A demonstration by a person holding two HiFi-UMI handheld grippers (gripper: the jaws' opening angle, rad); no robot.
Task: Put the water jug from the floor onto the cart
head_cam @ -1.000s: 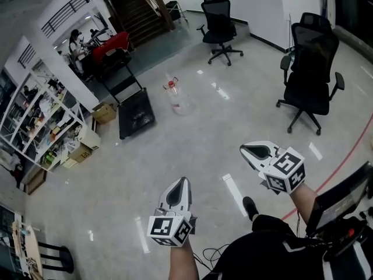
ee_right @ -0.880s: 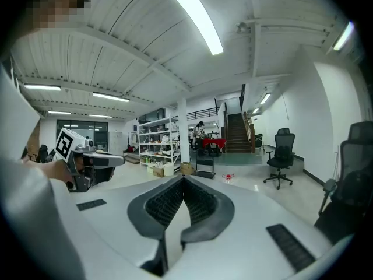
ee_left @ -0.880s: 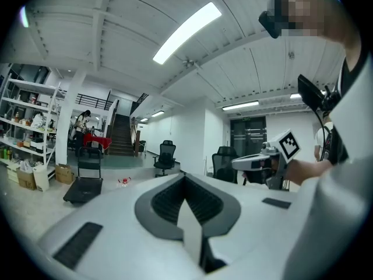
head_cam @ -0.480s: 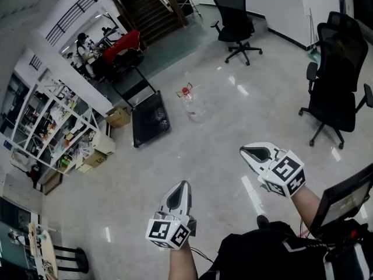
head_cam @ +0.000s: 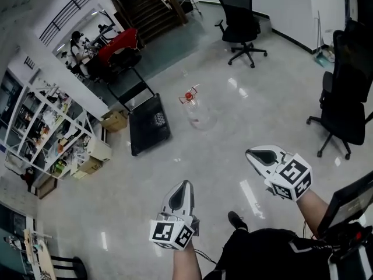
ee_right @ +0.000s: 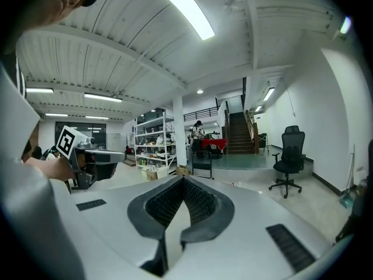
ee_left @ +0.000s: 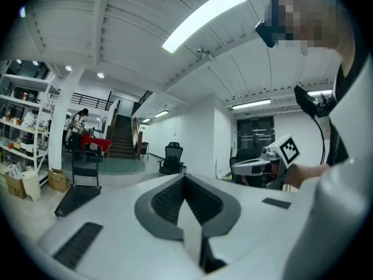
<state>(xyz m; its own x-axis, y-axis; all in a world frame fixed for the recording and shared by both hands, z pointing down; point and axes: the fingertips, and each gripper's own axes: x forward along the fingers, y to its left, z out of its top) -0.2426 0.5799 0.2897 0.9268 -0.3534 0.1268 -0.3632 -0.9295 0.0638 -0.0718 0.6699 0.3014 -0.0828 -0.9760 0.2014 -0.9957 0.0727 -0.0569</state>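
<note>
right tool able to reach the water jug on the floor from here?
Probably not yet. The water jug stands far ahead on the floor beside the cart, well beyond the right tool. Bare floor lies between, so nothing blocks walking closer.

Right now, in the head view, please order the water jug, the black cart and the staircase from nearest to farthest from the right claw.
Measured from the right claw:
1. the water jug, on the floor ahead and to its left.
2. the cart, further left, past the jug.
3. the staircase, at the far end of the room.
</note>
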